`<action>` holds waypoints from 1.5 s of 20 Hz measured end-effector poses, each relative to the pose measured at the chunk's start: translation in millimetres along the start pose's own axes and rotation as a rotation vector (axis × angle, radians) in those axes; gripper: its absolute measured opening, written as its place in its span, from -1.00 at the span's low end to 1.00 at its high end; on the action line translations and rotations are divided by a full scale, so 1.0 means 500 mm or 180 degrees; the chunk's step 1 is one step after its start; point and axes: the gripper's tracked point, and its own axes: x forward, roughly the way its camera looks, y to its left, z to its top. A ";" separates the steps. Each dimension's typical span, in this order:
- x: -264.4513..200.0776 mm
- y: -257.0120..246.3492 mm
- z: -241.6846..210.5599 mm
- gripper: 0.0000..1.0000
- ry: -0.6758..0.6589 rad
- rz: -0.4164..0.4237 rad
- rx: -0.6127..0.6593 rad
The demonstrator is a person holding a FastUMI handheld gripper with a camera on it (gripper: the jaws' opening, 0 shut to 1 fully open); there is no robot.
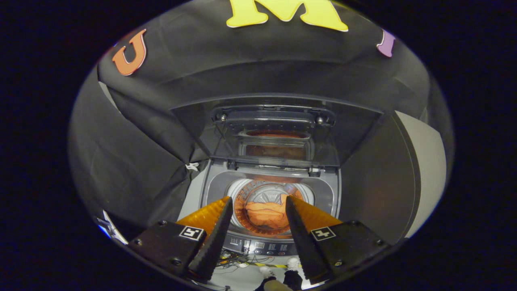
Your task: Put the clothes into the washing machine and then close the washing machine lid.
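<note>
**Clothes loaded, lid still to be closed**

The hand-held gripper [258,210] hangs above a top-loading washing machine [212,190], its two fingers spread apart and grasping nothing. Between and beyond the fingers, an orange garment [264,213] lies crumpled at the bottom of the drum [242,194]. The first part of the task therefore appears done, as far as this view shows; no other clothes can be seen outside the machine. The second part is left: the lid [278,133] stands upright at the far side of the opening, hinged along its lower edge.

The garment is soft, folded cloth with rounded creases. The drum is a round tub with a ribbed, perforated wall that picks up the orange tint. The lid is a smooth, dark panel with a glossy window reflecting orange. A flat control panel [258,245] with small buttons runs along the machine's near edge, just under the fingers.
</note>
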 end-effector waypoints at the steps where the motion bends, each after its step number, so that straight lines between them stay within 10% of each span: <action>1: -0.008 -0.005 -0.001 0.64 -0.0006 -0.0016 0.0002; 14: -0.180 -0.040 0.061 0.64 -0.0432 -0.0175 0.0032; 30: -0.040 0.002 0.300 0.63 -0.0382 -0.0069 0.0205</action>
